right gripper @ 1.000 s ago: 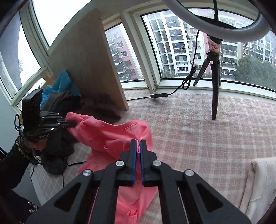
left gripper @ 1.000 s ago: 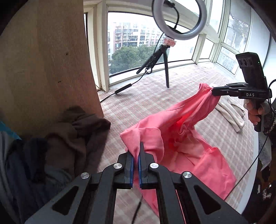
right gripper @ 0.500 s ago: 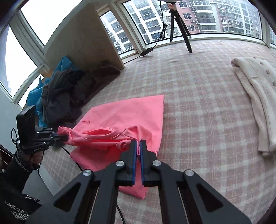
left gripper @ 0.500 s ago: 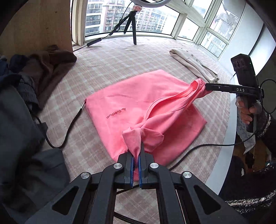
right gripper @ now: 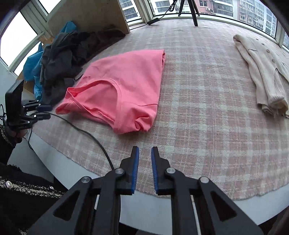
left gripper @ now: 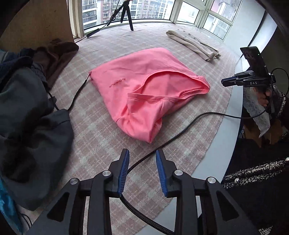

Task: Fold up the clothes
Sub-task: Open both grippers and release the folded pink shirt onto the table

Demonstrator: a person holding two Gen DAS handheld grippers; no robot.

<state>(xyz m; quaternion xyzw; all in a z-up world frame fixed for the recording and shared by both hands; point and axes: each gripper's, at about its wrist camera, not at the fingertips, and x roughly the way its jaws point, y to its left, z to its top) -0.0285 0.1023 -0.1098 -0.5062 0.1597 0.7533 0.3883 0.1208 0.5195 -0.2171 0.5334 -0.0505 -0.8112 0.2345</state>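
Left wrist view: one pink shirt (left gripper: 144, 90) lies folded over on the checked cloth (left gripper: 101, 133), one cream cardigan (left gripper: 193, 43) beyond it, one dark clothes heap (left gripper: 32, 108) at the left. Only here, a black cable (left gripper: 180, 130) runs in between the left gripper (left gripper: 142, 159) fingers. The right wrist view alone shows the blue garment (right gripper: 32, 66) behind that heap. Both grippers are opening, nothing gripped; the shirt lies ahead of the right gripper (right gripper: 145, 155), apart from it.

Curved bay windows (right gripper: 243, 10) show apartment blocks in daylight; a pink plaid cloth (right gripper: 207, 108) covers the worktop beside a leaning wooden board (right gripper: 90, 16).
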